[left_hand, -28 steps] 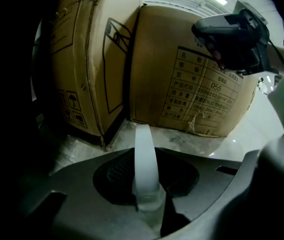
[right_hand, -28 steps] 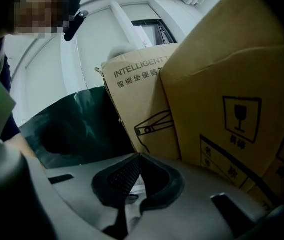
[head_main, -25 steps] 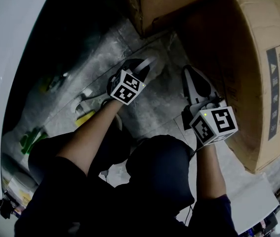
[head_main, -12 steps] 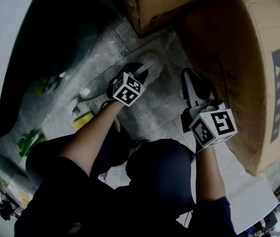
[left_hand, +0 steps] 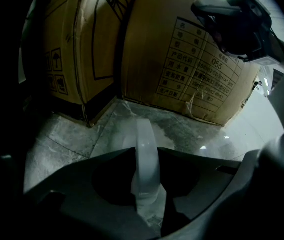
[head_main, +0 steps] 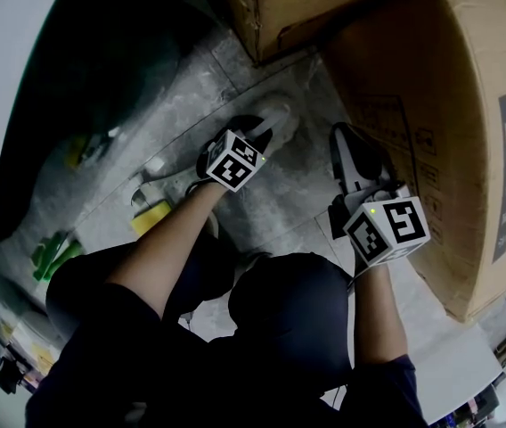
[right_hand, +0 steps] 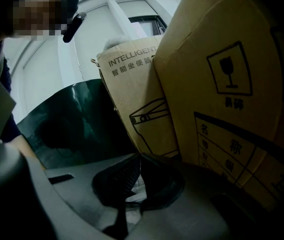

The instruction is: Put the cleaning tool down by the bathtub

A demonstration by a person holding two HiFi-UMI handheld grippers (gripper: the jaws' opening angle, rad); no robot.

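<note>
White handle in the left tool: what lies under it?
Grey floor shows under the white handle, which stands between the left tool's opening jaws. Its lower end is hidden behind them.

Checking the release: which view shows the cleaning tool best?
Left gripper view: the cleaning tool stands close-up between the opening left tongs. Head view shows only its pale end beyond them; right gripper view doesn't show it.

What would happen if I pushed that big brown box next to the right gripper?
The cardboard box would probably be hard to shove: it looks big and sits flat on the floor. It likely wouldn't tip or roll, being wide and flat-sided. Its glass mark hints the inside may break.
</note>
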